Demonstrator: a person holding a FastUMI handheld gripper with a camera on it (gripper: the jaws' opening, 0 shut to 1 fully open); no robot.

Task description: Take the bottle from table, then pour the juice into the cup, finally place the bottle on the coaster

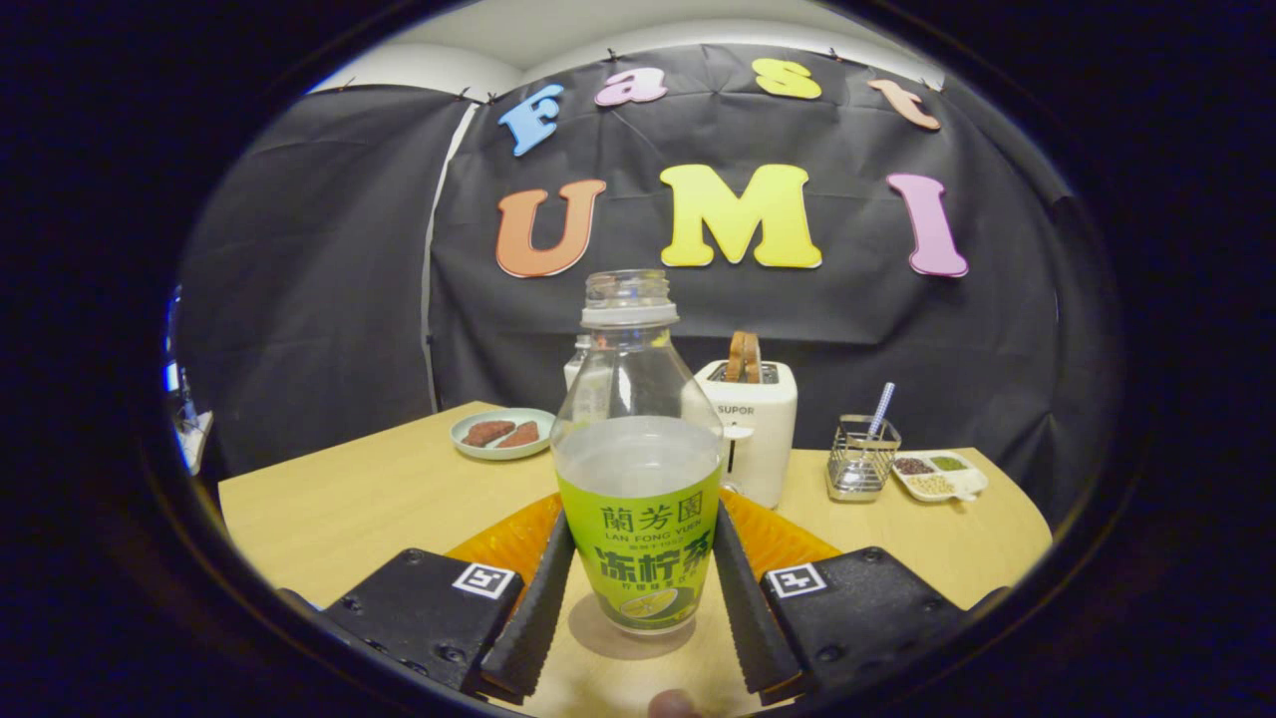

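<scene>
i hold the gripper (643,608) low and level over the light wooden table (349,499), pointing forward at the booth wall. its two fingers (533,613) stand on both sides of the clear plastic bottle with a green label and no cap (638,459). they look to press on the lower part of the bottle, one finger on each side, so the grip is closed on it. the bottle is upright between the fingers and is about half full of pale juice. i cannot tell if its bottom touches the table or is a little above; a shadow lies under it. just behind the bottle, between and beyond the fingers, is an orange ribbed coaster (503,543). beyond it stands a white toaster with a bread slice (756,424). a small pale green plate with brown pieces (501,434) is further left, and a wire holder (862,459) further right.
</scene>
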